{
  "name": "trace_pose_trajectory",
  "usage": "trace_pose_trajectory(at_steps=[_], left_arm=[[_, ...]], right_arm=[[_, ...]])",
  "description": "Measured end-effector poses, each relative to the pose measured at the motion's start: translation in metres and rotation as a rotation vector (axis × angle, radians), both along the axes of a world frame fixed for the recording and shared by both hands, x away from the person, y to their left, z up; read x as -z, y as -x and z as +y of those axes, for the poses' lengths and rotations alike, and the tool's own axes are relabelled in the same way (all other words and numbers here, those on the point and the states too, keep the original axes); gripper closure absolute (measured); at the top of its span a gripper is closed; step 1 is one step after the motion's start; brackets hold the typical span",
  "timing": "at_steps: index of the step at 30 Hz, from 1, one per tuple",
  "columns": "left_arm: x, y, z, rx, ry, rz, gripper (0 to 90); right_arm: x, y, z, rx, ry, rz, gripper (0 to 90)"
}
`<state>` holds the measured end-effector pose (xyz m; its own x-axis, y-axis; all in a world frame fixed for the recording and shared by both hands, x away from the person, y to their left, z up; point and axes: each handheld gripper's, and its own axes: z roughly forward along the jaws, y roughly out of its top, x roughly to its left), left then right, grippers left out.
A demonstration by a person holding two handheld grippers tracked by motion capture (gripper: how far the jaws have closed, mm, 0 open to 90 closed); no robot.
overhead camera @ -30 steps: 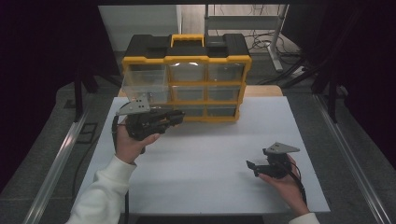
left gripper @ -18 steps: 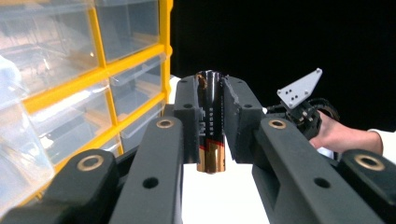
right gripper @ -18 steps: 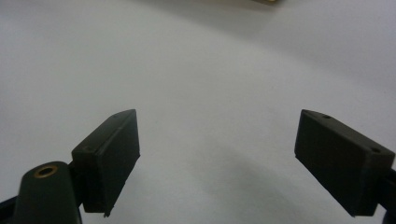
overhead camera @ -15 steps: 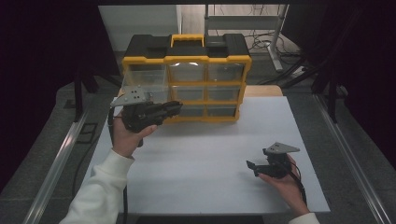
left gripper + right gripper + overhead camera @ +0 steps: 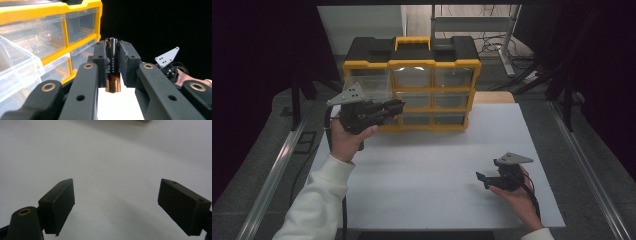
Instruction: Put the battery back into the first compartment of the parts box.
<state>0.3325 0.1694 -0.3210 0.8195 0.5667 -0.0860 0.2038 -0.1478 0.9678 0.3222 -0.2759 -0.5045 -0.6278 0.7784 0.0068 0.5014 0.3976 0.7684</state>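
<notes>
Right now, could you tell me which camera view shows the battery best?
The left gripper view: the battery stands clamped upright between the left gripper's pads, label readable. In the high view the gripper's body hides it.

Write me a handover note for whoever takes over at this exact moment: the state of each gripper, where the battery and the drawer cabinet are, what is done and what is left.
Left gripper: shut on the battery, which stands upright between its pads, raised in front of the drawer cabinet at its left columns.
Right gripper: open, nothing between its jaws, low over the white table at the near right.
Drawer cabinet: yellow and black, clear drawers, at the table's far edge. One clear drawer on the left looks pulled out in the left gripper view.
Done: battery picked up.
Left: probably drop it into that open drawer, then push the drawer shut.
</notes>
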Motion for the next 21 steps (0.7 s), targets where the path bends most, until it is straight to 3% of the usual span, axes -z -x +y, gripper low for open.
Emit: trace_pose_trajectory(at_steps=[7, 21], left_arm=[[-0.007, -0.006, 0.004, -0.028, 0.008, -0.007, 77.1], [-0.020, -0.023, 0.025, -0.142, 0.031, -0.012, 77.1]], right_arm=[[0.000, 0.000, 0.000, 0.001, -0.003, 0.000, 14.2], [0.000, 0.000, 0.000, -0.001, 0.000, 0.001, 14.2]])
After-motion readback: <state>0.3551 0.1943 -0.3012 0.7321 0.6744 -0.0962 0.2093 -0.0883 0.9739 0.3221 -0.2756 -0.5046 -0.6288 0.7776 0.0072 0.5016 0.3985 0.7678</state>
